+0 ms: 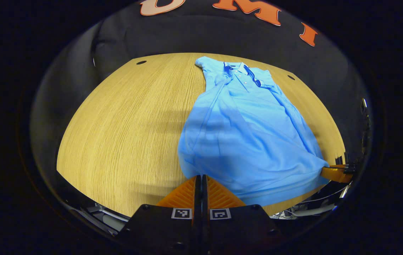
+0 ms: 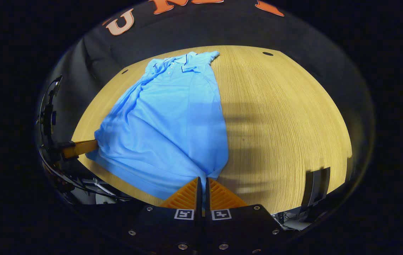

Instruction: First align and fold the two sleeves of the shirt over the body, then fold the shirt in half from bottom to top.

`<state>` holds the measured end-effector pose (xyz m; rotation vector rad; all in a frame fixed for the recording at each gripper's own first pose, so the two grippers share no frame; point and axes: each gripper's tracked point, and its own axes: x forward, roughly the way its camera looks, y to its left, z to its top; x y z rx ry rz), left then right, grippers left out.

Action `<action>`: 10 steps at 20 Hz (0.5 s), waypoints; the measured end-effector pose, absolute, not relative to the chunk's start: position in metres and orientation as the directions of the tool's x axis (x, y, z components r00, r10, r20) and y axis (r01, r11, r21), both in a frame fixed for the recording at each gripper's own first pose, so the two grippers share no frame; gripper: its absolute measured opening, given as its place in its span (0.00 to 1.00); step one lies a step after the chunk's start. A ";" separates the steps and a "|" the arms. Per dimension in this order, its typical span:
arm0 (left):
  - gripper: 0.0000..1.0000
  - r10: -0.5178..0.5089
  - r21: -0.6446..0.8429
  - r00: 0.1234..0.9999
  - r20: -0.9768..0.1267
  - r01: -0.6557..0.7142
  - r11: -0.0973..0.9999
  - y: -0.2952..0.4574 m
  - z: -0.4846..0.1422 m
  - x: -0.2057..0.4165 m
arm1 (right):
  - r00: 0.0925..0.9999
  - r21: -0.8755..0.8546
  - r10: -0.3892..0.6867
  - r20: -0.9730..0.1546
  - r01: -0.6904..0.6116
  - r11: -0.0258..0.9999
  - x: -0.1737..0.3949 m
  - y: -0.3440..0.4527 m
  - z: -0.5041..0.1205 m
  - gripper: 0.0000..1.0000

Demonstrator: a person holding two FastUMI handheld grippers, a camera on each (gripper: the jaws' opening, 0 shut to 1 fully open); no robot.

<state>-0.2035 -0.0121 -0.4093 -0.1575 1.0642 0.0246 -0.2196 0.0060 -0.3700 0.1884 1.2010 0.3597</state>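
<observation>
A light blue polo shirt [image 1: 244,131] [image 2: 166,120] lies face up on the wooden table [image 1: 127,124] [image 2: 286,117], collar [image 1: 238,69] [image 2: 173,63] at the far end and sleeves tucked in over the body. In the left gripper view my left gripper [image 1: 201,177] is shut on the near hem corner, where the cloth bunches between its fingers. My right gripper [image 2: 203,179] is shut on the other hem corner. Each view also catches the other gripper pinching its corner: the right gripper [image 1: 336,173] and the left gripper [image 2: 80,148].
Small dark holes [image 1: 141,62] [image 1: 291,77] [image 2: 267,54] mark the far table corners. Bare wood stretches beside the shirt. Cables [image 1: 311,209] hang below the near table edge, and a dark upright object [image 2: 316,191] stands at the near right edge.
</observation>
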 end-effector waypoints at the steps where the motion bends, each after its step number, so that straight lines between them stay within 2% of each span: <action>1: 0.04 -0.057 -0.118 0.497 -0.866 -0.092 0.989 -0.013 -0.403 -0.201 | 0.323 0.338 0.381 -0.867 -0.182 0.923 -0.214 0.007 -0.365 0.04; 10: 0.04 -0.063 -0.123 0.577 -0.815 -0.066 0.990 -0.013 -0.354 -0.154 | 0.364 0.358 0.414 -0.835 -0.213 0.909 -0.164 0.007 -0.327 0.04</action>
